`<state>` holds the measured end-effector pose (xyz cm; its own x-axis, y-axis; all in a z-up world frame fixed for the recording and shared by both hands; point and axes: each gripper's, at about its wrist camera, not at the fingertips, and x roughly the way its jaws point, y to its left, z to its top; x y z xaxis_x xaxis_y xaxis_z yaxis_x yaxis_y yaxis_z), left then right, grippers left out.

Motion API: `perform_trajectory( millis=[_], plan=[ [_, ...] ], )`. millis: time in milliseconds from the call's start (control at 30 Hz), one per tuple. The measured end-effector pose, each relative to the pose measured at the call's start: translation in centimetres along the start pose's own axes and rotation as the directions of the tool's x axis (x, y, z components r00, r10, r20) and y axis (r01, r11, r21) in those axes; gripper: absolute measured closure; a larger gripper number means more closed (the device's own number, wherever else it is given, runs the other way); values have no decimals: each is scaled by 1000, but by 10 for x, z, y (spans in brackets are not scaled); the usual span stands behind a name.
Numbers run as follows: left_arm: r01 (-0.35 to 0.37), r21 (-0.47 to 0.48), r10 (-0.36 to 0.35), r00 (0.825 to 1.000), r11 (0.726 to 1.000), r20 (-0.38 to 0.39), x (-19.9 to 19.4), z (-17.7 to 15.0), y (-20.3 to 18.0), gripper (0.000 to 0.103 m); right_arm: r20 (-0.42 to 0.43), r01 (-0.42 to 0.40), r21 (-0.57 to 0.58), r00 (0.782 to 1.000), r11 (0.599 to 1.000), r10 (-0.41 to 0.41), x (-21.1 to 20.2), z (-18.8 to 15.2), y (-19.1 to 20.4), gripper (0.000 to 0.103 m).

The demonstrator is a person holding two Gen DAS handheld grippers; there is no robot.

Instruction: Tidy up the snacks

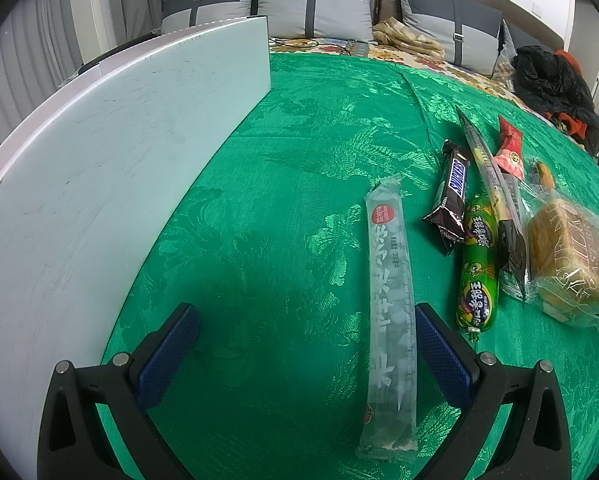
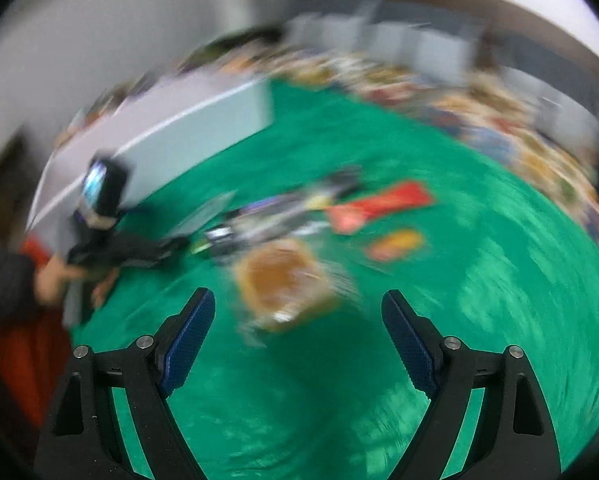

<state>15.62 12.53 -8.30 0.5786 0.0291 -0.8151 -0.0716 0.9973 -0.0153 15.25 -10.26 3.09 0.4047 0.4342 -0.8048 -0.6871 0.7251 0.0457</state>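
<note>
Both grippers gape empty — left gripper, right gripper — bread packet smeared by blur.

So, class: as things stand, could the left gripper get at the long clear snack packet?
Probably yes. The left gripper is open, the clear packet lies flat on the green cloth beside its right finger, and nothing covers it; the green sausage lies apart.
</note>
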Motion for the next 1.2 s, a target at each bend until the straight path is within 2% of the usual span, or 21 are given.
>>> perform_trajectory(
  millis=[67, 167, 200, 267, 300, 333, 367, 433, 567, 633, 700, 767, 800, 833, 867, 900, 933, 1000, 1067, 1133, 1200],
  plan=[
    [0, 0, 0, 1000, 1000, 0, 0, 0, 0, 0, -99, -38, -83, 995, 996, 30, 27, 18, 13, 15],
    [0, 0, 0, 1000, 1000, 0, 0, 0, 0, 0, -254, -69, -180, 967, 981, 21, 71, 29, 25, 15],
    [0, 0, 0, 1000, 1000, 0, 0, 0, 0, 0, -311, -58, -216, 950, 975, -13, 92, 28, 29, 15],
    [0, 0, 0, 1000, 1000, 0, 0, 0, 0, 0, -371, -6, -261, 924, 965, -95, 119, 22, 31, 8],
    [0, 0, 0, 1000, 1000, 0, 0, 0, 0, 0, -346, 76, -326, 918, 942, -193, 131, 21, 34, 9],
    [0, 0, 0, 1000, 1000, 0, 0, 0, 0, 0, -353, 121, -343, 902, 931, -248, 141, 20, 32, 9],
    [0, 0, 0, 1000, 1000, 0, 0, 0, 0, 0, -379, 151, -313, 885, 938, -269, 150, 19, 27, 9],
    [0, 0, 0, 1000, 1000, 0, -1, 0, 0, 0, -397, 159, -233, 885, 959, -243, 156, 18, 17, 9],
    [-1, 0, 1, 1000, 1000, 0, -1, 0, 0, 0, -375, 143, -90, 912, 986, -166, 144, 16, -3, 13],
    [-1, 2, 1, 1000, 1000, -2, -1, -1, 0, 0, -346, 165, -3, 925, 986, -156, 132, 15, -16, 20],
    [5, 21, -4, 999, 1000, -49, 1, 5, -1, 1, -306, 188, 80, 939, 979, -156, 114, 11, -27, 21],
    [15, 9, -14, 995, 1000, -95, 0, 10, 0, 11, -254, 165, 173, 960, 971, -118, 96, 6, -35, 22],
    [31, 12, -30, 995, 999, -96, -3, 13, -3, 29, -210, 138, 252, 974, 958, -85, 84, 0, -39, 22],
    [41, 25, -38, 994, 999, -98, -6, 14, -6, 52, -178, 108, 311, 983, 944, -54, 75, -6, -43, 22],
    [56, 53, -50, 993, 997, -105, -8, 16, -11, 65, -132, 58, 383, 991, 922, -8, 67, -10, -46, 22],
    [84, 75, -75, 991, 994, -114, -9, 16, -16, 83, -57, -22, 476, 997, 879, 56, 57, -20, -50, 22],
    [98, 82, -87, 988, 992, -123, -10, 16, -18, 85, -13, -64, 526, 996, 848, 83, 50, -28, -53, 22],
    [152, 35, -147, 982, 988, -118, -16, 15, -13, 85, 51, -119, 614, 992, 780, 112, 42, -43, -56, 22],
    [218, -68, -224, 968, 974, -111, -25, 10, -1, 85, 93, -160, 660, 987, 734, 131, 35, -56, -57, 22],
    [258, -137, -273, 957, 956, -99, -35, 6, 8, 85, 116, -186, 676, 982, 713, 147, 33, -59, -50, 22],
    [290, -189, -308, 949, 938, -73, -53, 3, 17, 85, 119, -194, 667, 981, 719, 154, 32, -50, -42, 22]
  ],
)
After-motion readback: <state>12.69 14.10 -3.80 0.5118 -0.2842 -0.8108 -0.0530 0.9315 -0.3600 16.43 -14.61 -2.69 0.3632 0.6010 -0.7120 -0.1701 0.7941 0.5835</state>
